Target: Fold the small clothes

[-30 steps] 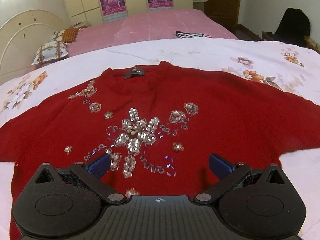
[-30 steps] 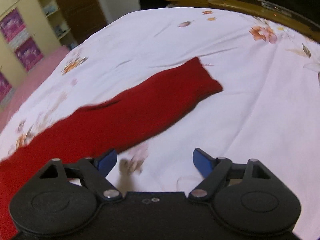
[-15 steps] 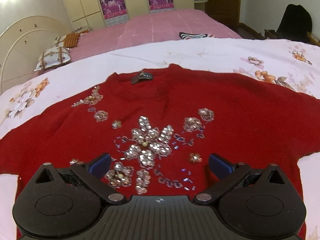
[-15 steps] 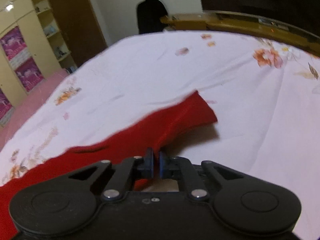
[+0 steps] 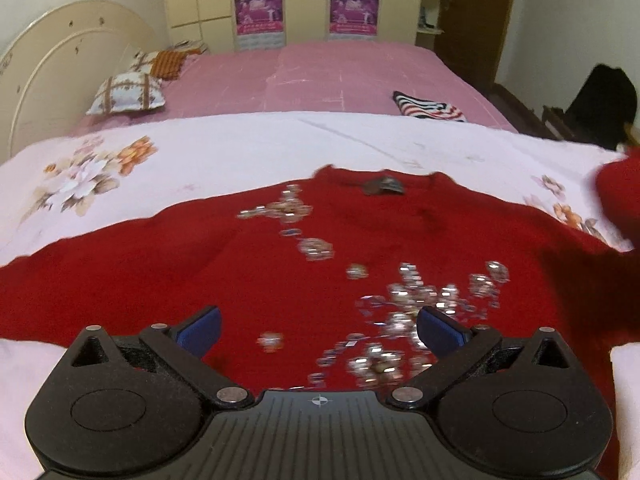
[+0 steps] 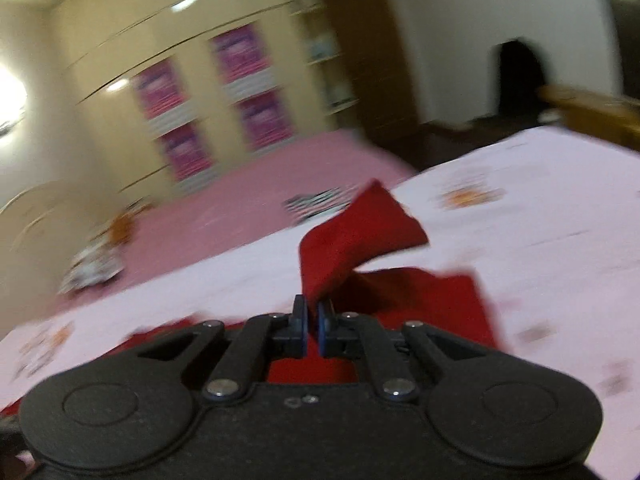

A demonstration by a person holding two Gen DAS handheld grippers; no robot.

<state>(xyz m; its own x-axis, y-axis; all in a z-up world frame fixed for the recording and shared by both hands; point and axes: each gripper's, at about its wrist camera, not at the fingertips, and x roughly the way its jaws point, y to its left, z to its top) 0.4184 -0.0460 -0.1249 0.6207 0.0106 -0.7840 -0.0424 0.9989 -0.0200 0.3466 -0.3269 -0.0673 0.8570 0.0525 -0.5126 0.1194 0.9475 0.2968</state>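
Observation:
A red sweater (image 5: 224, 264) with silver bead flowers (image 5: 412, 300) lies flat, front up, on a white floral bedsheet (image 5: 224, 152). My left gripper (image 5: 318, 330) is open and empty, low over the sweater's lower body. My right gripper (image 6: 313, 320) is shut on the sweater's right sleeve (image 6: 352, 240) and holds it lifted off the sheet, the cuff end sticking up past the fingers. The raised sleeve also shows at the right edge of the left wrist view (image 5: 620, 196).
A pink bed (image 5: 340, 76) lies behind, with pillows (image 5: 128, 94) at its cream headboard (image 5: 52, 64) and a striped garment (image 5: 430, 106) on it. Wardrobes with posters (image 5: 260, 8) stand at the back. A dark bag (image 5: 604, 100) and a wooden frame (image 6: 592, 108) are at the right.
My right gripper closed on the sleeve, then lifted it and swung it left toward the sweater's body. My left gripper shifted left over the sweater and stayed open.

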